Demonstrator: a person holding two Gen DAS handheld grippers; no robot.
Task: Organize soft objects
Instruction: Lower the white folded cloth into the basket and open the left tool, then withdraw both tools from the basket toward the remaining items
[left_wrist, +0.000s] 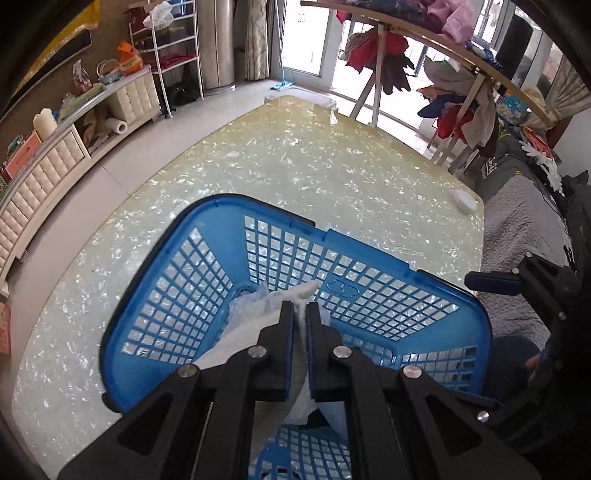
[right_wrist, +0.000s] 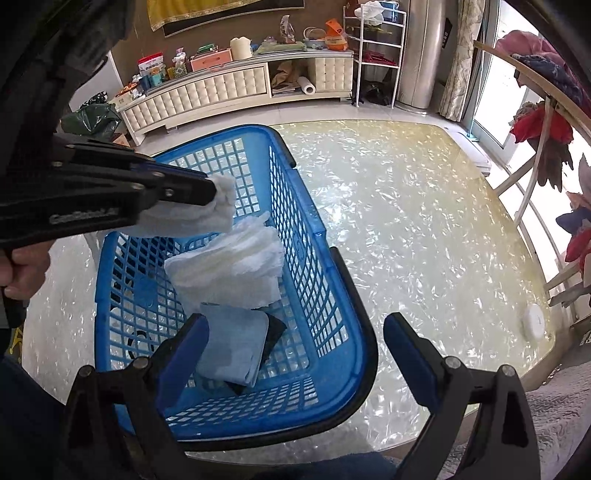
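Where the left wrist view looks down, the left gripper (left_wrist: 301, 308) is seen with its jaws nearly together, pinching a white cloth (left_wrist: 258, 314) over the blue basket (left_wrist: 155, 258), which stands on the pearly table (left_wrist: 295, 166). In the right wrist view, the right gripper (right_wrist: 295, 332) is held with jaws wide apart and nothing between them, above the basket's near rim. Inside the basket a folded light-blue cloth (right_wrist: 232, 347) is laid, with the white cloth draped just beyond it.

The basket (right_wrist: 325, 266) is glossy blue plastic lattice. The towel (right_wrist: 229, 273) is white, nubbly cloth; the folded cloth (right_wrist: 232, 343) is smooth pale blue. The table (right_wrist: 424, 229) is glossy, pearly flecked. Grippers are matt black.
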